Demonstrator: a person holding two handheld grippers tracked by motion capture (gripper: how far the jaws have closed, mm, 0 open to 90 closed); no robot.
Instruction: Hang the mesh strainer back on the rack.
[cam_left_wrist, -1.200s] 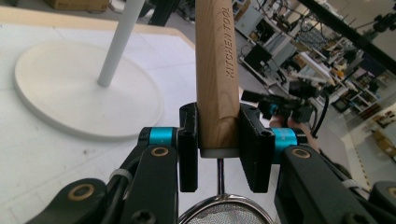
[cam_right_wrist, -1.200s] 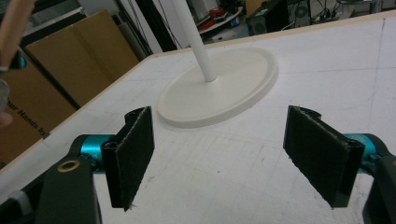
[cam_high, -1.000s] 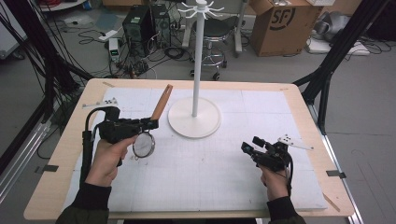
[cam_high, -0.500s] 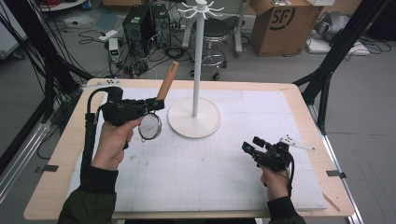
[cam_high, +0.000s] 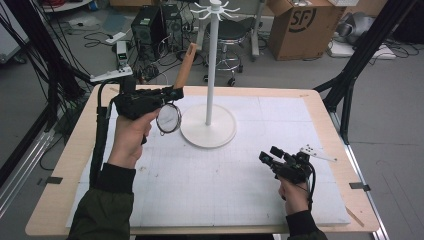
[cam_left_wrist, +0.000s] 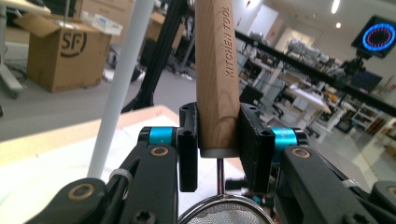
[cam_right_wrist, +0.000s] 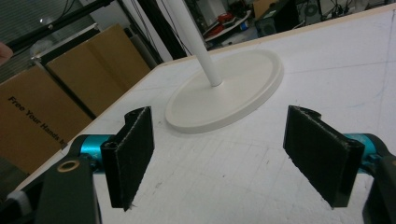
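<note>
Left gripper (cam_high: 172, 93) jaws clamped on strainer (cam_high: 169, 119) wooden handle, raised beside white stand (cam_high: 208, 125), right gripper (cam_high: 269, 157) jaws wide, low over tabletop (cam_high: 320, 105)

Your sleeves (cam_high: 102, 212) are dark olive with black cuffs. Your left gripper (cam_left_wrist: 218, 140) and right gripper (cam_right_wrist: 229, 154) are black, with blue collars and brass-coloured screws (each trails a black cable).

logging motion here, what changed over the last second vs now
The left hand-held gripper, still shut on the strainer's wooden handle, lifted it up and away toward the white stand. The right hand-held gripper stayed open and low.
</note>
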